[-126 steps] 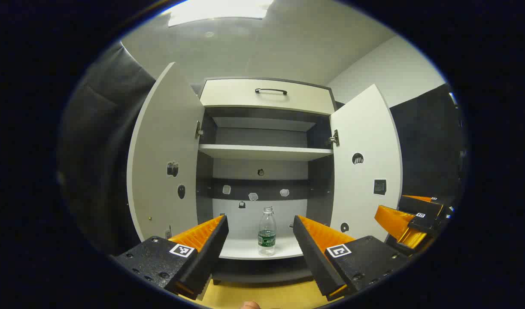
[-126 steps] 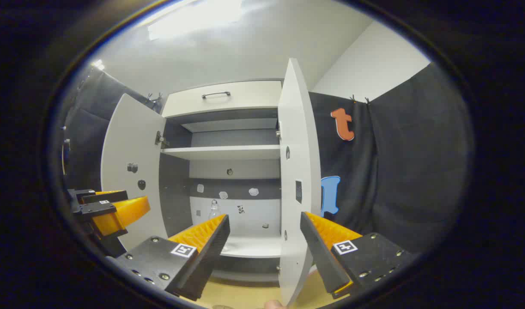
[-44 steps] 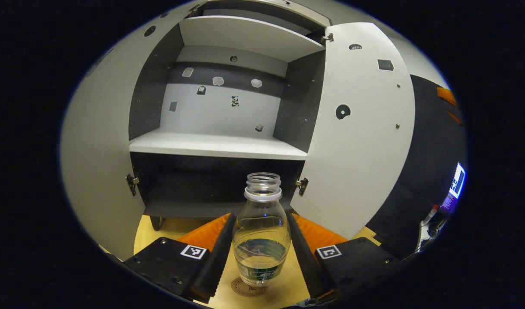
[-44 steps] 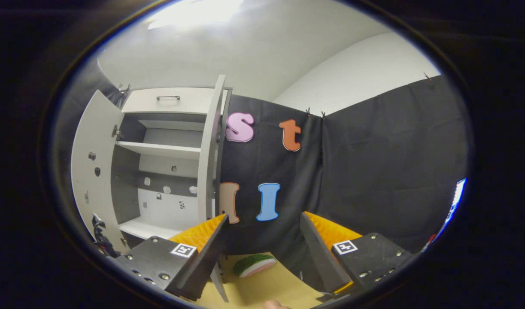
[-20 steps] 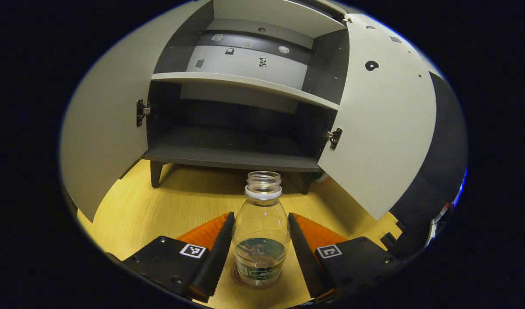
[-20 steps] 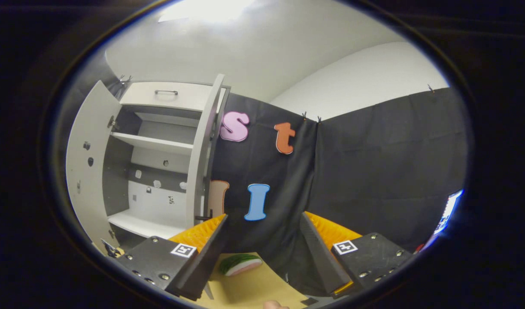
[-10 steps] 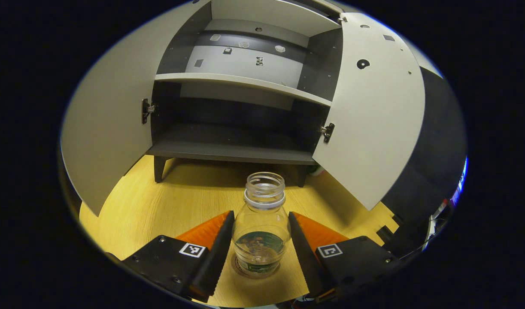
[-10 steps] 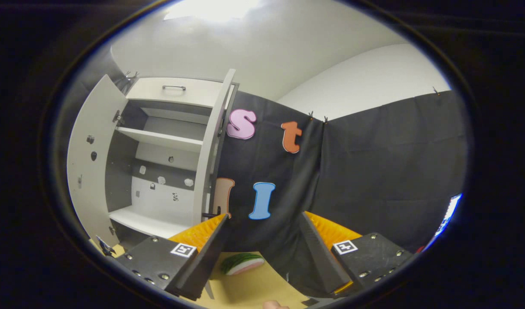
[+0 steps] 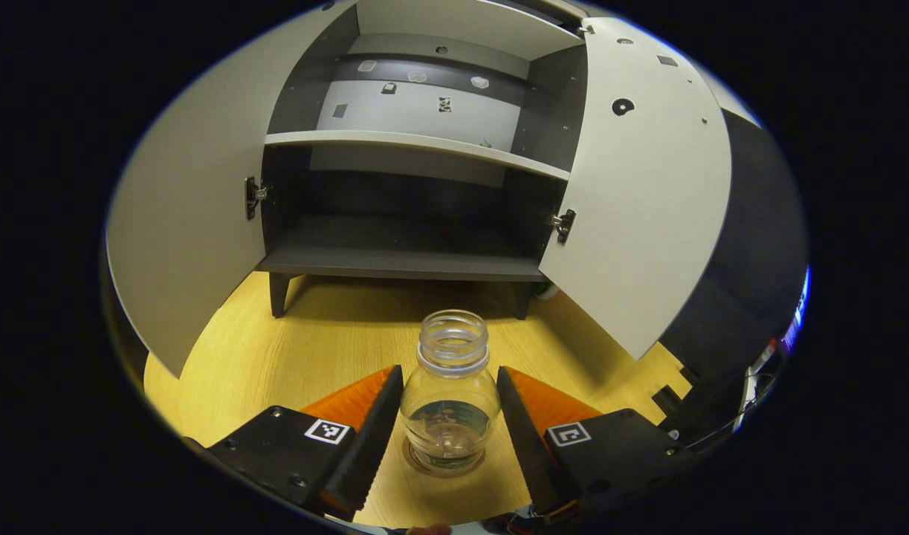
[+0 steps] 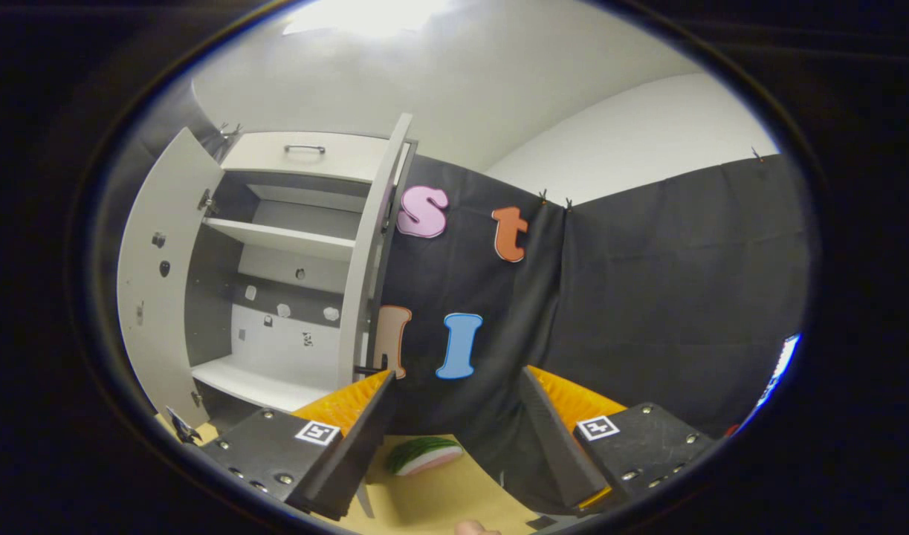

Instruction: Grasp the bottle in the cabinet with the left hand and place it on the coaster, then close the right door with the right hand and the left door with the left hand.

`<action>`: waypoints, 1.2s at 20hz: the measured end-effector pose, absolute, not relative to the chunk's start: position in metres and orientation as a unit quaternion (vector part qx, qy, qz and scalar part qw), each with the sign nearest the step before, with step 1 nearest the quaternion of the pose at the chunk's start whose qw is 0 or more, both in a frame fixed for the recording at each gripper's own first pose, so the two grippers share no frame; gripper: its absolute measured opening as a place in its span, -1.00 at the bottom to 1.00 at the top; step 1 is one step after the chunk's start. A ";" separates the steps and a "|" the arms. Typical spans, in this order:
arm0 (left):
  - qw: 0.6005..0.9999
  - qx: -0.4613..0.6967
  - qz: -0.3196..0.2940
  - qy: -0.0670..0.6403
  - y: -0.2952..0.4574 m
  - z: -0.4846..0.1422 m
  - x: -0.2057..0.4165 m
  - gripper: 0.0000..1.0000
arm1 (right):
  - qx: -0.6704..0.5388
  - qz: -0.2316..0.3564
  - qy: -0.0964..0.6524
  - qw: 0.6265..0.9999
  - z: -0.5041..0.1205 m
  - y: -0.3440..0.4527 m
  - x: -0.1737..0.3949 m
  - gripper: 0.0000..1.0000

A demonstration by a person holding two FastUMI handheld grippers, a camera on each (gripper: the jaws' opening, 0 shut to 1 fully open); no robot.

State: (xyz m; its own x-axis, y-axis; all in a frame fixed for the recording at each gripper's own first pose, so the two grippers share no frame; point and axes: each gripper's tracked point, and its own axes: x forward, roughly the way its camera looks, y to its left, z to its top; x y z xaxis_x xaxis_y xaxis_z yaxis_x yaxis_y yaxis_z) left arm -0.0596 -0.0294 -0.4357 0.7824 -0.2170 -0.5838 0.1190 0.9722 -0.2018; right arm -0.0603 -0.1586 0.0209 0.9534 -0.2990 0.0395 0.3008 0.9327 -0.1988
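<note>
A clear, capless bottle [image 9: 450,405] with a green label stands upright on a round brown coaster [image 9: 423,468] on the wooden table. My left gripper [image 9: 449,369] is shut on it, both orange fingers against its sides. Behind it the cabinet [image 9: 402,260] stands with its left door [image 9: 186,223] and right door [image 9: 647,200] swung wide. In the right gripper view my right gripper [image 10: 454,386] is open with nothing between its fingers. It hangs right of the cabinet, near the right door's edge [image 10: 365,260]; the left door [image 10: 157,275] is farther off.
A watermelon-slice toy [image 10: 424,455] lies on the yellow table [image 9: 276,357] just beyond the right gripper's fingers. The cabinet's white middle shelf [image 9: 417,143] and dark bottom shelf hold nothing. Black cloth walls close off the right side.
The left gripper has carried the bottle out of the cabinet and lowered it onto the coaster. In the last second I see more of its mouth from above. The right gripper has barely drifted.
</note>
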 end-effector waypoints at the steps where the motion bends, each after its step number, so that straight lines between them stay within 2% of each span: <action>1: 0.942 -0.076 -0.088 0.315 -0.029 -0.432 -0.059 0.63 | -0.101 -0.152 -0.004 0.983 0.021 -0.158 -0.060 0.99; 2: 0.943 -0.077 -0.089 0.312 -0.028 -0.428 -0.057 0.63 | -0.100 -0.152 -0.004 0.983 0.020 -0.158 -0.060 0.94; 4: 0.945 -0.078 -0.089 0.306 -0.028 -0.419 -0.056 0.63 | -0.099 -0.151 -0.003 0.984 0.018 -0.158 -0.059 1.00; 13: 0.952 -0.069 -0.101 0.279 -0.032 -0.384 -0.053 0.63 | -0.091 -0.136 0.005 0.986 0.007 -0.151 -0.053 0.94; 14: 0.953 -0.069 -0.103 0.276 -0.033 -0.380 -0.052 0.63 | -0.091 -0.135 0.006 0.987 0.006 -0.151 -0.053 1.00; 15: 0.954 -0.067 -0.104 0.274 -0.034 -0.378 -0.052 0.63 | -0.090 -0.134 0.007 0.987 0.005 -0.151 -0.052 0.94; 16: 0.954 -0.066 -0.104 0.272 -0.034 -0.375 -0.052 0.63 | -0.089 -0.133 0.008 0.987 0.004 -0.151 -0.052 1.00; 24: 0.961 -0.066 -0.103 0.249 -0.036 -0.337 -0.041 0.63 | -0.085 -0.128 0.019 0.988 -0.009 -0.154 -0.044 1.00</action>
